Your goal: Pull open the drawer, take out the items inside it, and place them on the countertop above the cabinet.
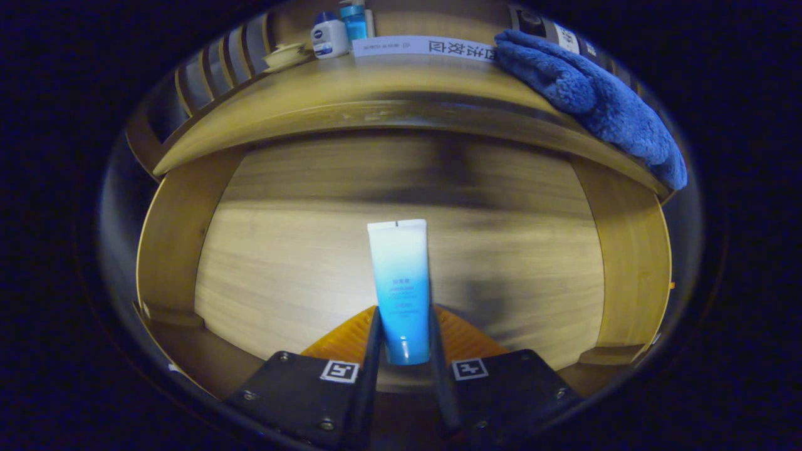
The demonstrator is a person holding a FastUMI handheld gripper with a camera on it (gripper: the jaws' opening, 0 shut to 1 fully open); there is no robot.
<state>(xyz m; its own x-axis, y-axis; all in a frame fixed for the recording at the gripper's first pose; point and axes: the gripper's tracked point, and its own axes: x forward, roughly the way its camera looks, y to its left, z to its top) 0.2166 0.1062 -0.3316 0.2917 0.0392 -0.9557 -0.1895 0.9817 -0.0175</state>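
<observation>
The tool [405, 335] is squeezing a blue and white tube [401, 289] between its two fingers, over the open wooden drawer [294, 263]. Beyond it, the desk [351, 94] is carrying a blue towel [595, 100], two small bottles [330, 34] and a little dish [285, 55].

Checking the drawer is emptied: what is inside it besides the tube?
Only the blue-white tube, shut between the hand-held gripper fingers above the bare drawer floor. The near strip beneath the gripper is hidden.

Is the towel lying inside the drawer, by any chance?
No, the towel lies on the countertop, above the drawer where the claw grips the tube.
</observation>
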